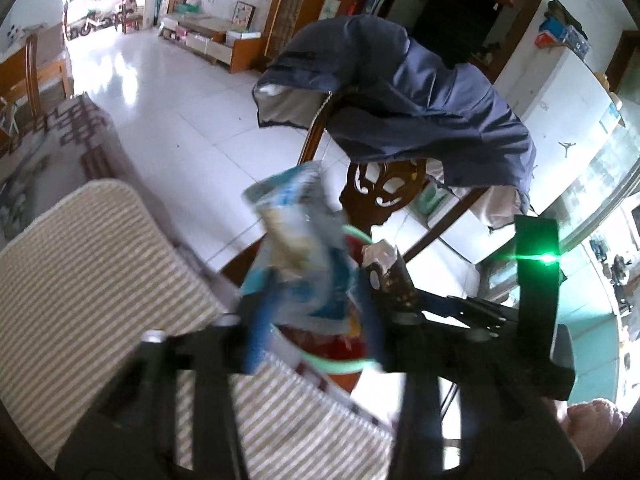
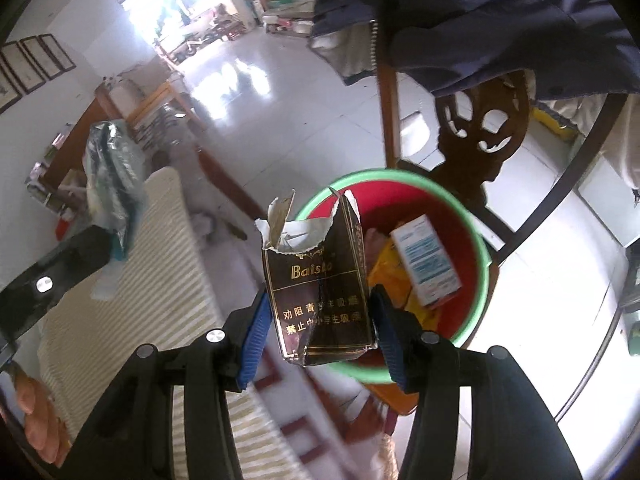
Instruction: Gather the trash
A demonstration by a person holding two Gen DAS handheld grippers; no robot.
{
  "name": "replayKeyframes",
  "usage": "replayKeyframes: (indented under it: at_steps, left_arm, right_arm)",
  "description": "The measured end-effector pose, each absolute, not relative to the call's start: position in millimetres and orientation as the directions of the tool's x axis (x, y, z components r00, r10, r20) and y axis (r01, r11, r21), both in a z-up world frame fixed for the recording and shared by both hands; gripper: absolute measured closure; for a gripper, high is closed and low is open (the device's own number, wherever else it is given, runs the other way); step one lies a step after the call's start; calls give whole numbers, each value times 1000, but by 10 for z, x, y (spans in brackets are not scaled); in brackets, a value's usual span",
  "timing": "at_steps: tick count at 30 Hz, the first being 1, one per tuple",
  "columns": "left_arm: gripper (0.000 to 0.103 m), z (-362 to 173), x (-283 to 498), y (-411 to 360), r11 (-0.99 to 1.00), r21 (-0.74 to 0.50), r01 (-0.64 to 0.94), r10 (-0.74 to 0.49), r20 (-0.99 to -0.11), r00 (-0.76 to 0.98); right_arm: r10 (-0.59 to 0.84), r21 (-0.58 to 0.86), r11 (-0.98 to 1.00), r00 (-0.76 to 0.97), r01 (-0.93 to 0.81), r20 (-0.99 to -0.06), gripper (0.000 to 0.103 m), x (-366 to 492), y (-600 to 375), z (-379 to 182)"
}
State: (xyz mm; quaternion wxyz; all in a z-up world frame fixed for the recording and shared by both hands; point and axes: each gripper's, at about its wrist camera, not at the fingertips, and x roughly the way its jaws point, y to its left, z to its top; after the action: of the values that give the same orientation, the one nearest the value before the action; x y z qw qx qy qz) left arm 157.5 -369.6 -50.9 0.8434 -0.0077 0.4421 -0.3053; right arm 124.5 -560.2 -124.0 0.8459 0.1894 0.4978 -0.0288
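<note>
Right wrist — right tool point(image 2: 318, 320) parted round torn carton point(image 2: 320, 280) | left tool point(image 1: 316, 320) parted, crinkled wrapper point(image 1: 296, 248) between

The bin's point(image 2: 482, 264) mouth was left mostly open from above, though a white box point(image 2: 426, 266) and yellow wrapper point(image 2: 390, 280) were already sat inside. Straight behind it, passage was blocked by a chair back point(image 2: 480, 136) draped with a jacket point(image 2: 500, 20). Plenty of bare floor point(image 2: 280, 128) was seen beyond.
</note>
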Motion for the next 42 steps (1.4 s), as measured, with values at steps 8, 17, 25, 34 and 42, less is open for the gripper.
replayKeyframes:
  at_steps: [8, 17, 25, 34, 42]
  left_arm:
    - [6, -201, 1548, -3598, 856, -229, 463, -487, -657, 576]
    - [6, 149, 1449, -3031, 905, -206, 372, -420, -567, 709]
    - [5, 520, 1084, -2190, 967, -127, 222, -256, -419, 871]
    - [5, 688, 776, -1463, 987, -104, 121, -153, -396, 906]
    - [5, 728, 526, -1067, 987, -117, 114, -150, -374, 915]
  right_arm:
    - [92, 285, 925, 579, 252, -810, 17, 1271, -5756, -1066]
    - [-79, 172, 967, 862, 188, -501, 7, 846, -5158, -354]
    - [-44, 160, 982, 939, 104, -341, 7, 631, -4454, -82]
    - [54, 190, 982, 929, 18, -367, 7, 464, -3641, 26]
    - [85, 162, 987, 919, -24, -385, 7, 297, -3161, 53]
